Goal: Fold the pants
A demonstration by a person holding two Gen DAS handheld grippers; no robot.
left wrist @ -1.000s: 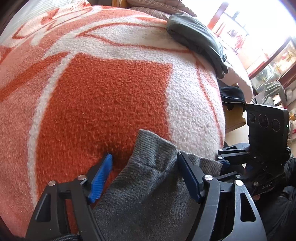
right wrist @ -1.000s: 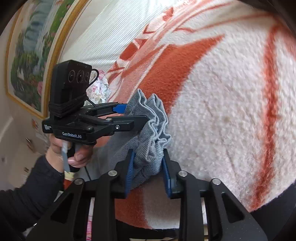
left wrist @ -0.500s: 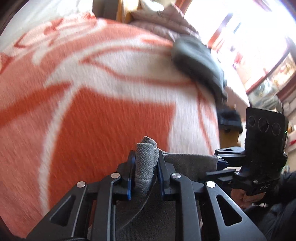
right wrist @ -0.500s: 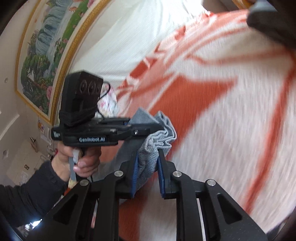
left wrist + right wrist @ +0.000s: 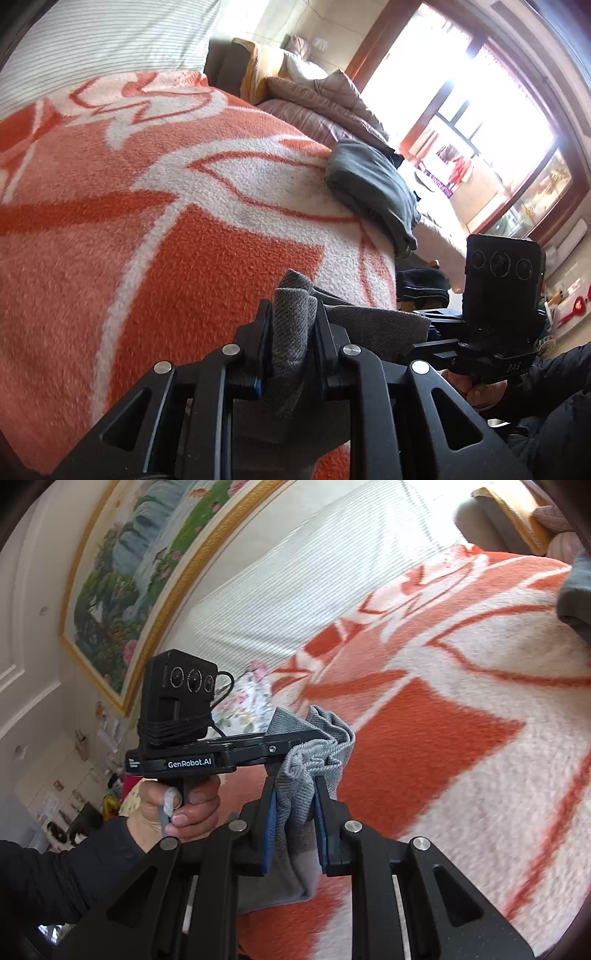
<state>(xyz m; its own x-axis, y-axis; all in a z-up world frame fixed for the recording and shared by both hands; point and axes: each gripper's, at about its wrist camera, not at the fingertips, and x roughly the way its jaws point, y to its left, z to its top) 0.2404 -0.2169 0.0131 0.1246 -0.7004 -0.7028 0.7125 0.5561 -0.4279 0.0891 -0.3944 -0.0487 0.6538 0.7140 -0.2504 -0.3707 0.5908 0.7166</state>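
Left wrist view: left gripper (image 5: 293, 334) clamped narrow on a bunched edge of the grey pants (image 5: 293, 325), fabric pinched between both black fingers with blue pads. Pants hang lifted off the orange-and-white blanket (image 5: 166, 240), rest of the cloth drooping under the gripper. Right gripper (image 5: 432, 332) sits just beside, its hand (image 5: 476, 391) on the handle, pants edge stretched between the two. Folded dark green garment (image 5: 373, 188) lies further back on the blanket, well apart. Brown quilt (image 5: 325, 103) behind it, bright window (image 5: 480, 122) at right.

Right wrist view: right gripper (image 5: 293, 806) also closed narrow on crumpled grey pants (image 5: 295, 790); left gripper (image 5: 314, 738) touches the same bunch from the side. Framed painting (image 5: 140, 561) on the wall, striped sheet (image 5: 295, 583) above the blanket (image 5: 461, 757).
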